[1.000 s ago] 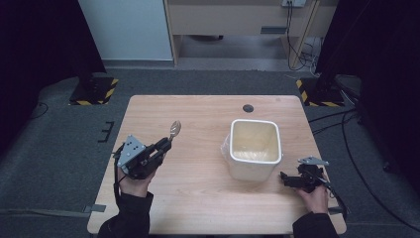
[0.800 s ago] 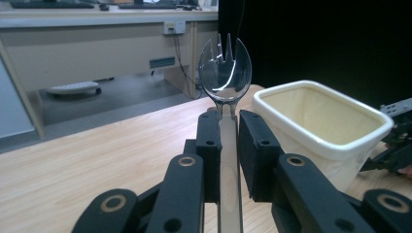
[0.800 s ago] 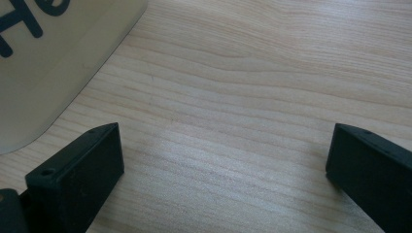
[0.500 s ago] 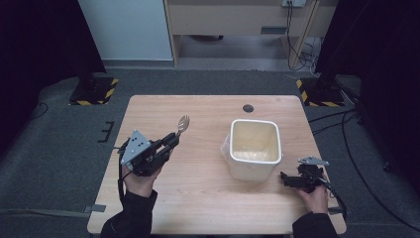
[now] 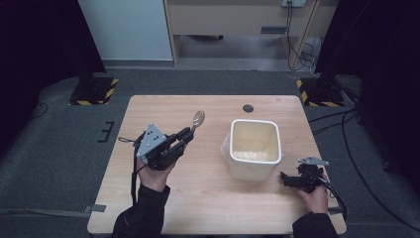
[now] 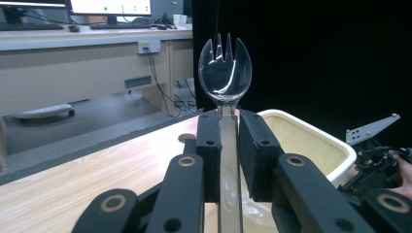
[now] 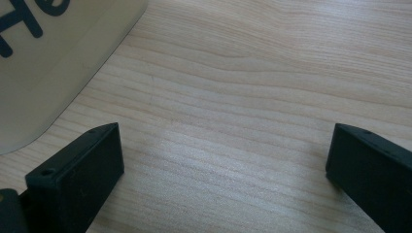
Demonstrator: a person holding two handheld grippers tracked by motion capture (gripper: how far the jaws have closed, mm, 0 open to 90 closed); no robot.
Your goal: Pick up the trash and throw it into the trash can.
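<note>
Nearest the person, the right claw point(image 5: 289, 179) rests low on the wooden tabletop point(image 5: 208, 208) at its right front part, held by the right hand point(image 5: 313, 197). Its jaws stand wide apart with nothing between them but bare wood grain, as the right gripper view shows, and the cream tub point(image 7: 43, 58) sits just beside its one jaw.

On the left side, the left hand point(image 5: 151, 176) holds the left claw point(image 5: 185, 137) raised above the tabletop, pointing forward and toward the tub. Its jaws are clamped on the handle of a clear plastic spork point(image 6: 225, 73). The handle runs down between the two pads, and the tined bowl stands upright just past the jaw tips.

Further on, the cream tub point(image 5: 255, 148) stands open on the tabletop between the two claws, to the right of the spork point(image 5: 198, 118). A small dark round hole point(image 5: 248, 108) lies near the far edge.
</note>
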